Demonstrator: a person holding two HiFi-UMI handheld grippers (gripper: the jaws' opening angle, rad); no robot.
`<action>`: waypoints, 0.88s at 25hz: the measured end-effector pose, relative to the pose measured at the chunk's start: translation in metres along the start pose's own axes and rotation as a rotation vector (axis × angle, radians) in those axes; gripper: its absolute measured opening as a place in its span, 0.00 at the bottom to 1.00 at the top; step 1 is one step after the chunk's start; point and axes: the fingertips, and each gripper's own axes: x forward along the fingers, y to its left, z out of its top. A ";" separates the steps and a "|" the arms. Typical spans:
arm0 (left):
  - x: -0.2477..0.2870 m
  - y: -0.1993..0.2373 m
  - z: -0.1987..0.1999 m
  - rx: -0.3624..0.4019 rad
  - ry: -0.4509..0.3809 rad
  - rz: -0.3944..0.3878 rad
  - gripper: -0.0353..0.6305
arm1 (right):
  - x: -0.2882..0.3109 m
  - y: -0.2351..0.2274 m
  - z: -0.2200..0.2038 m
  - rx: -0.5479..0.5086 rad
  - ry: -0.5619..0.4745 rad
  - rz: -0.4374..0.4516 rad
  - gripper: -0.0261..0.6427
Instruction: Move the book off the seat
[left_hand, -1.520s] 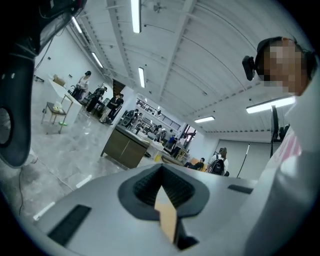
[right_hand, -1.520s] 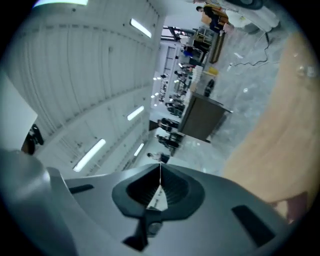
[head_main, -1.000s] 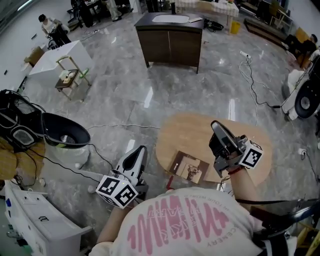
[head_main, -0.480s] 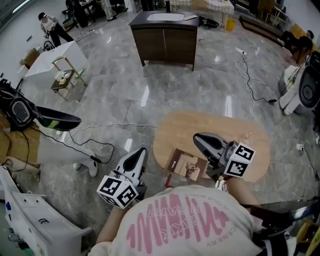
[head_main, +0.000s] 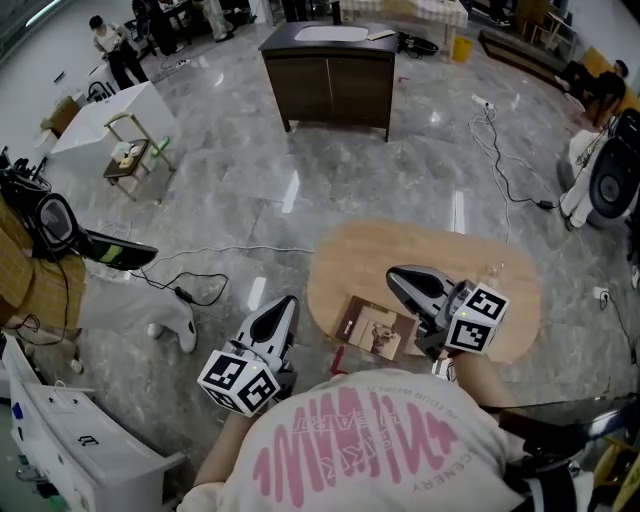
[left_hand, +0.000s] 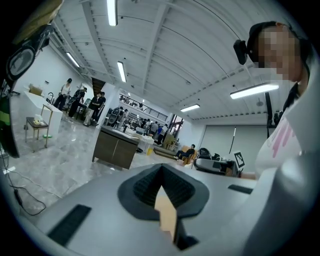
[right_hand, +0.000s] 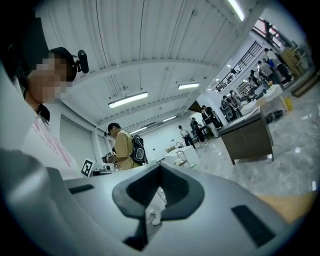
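- Head view: a thin brown book with a pale picture on its cover (head_main: 378, 332) lies flat on the oval light-wood surface (head_main: 400, 255) that serves as the seat, close to the rim nearest the person.
- The right hand-held gripper (head_main: 396, 276) hovers just beside the book. The left hand-held gripper (head_main: 286, 302) hangs over the grey floor, apart from it.
- The book looks light and fairly stiff, and its cover may be slick. Lying flat, it offers no gap beneath, so the edge by the rim seems the best place to pinch.
- No title can be read, and the pink print on the person's shirt is too warped to read.
- Left gripper view: the jaws are together with nothing between them, and the book is out of sight.
- Right gripper view: the jaws are likewise closed and empty, and the book is not visible.
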 end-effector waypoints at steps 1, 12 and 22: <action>-0.001 0.001 0.000 0.000 0.000 0.003 0.07 | 0.000 0.000 0.000 0.004 -0.002 -0.002 0.06; -0.007 0.004 0.002 -0.003 -0.005 0.020 0.07 | 0.000 0.005 0.007 0.013 -0.038 0.019 0.06; -0.010 0.003 0.002 0.002 -0.003 0.022 0.07 | -0.001 0.006 0.002 -0.003 -0.019 0.013 0.06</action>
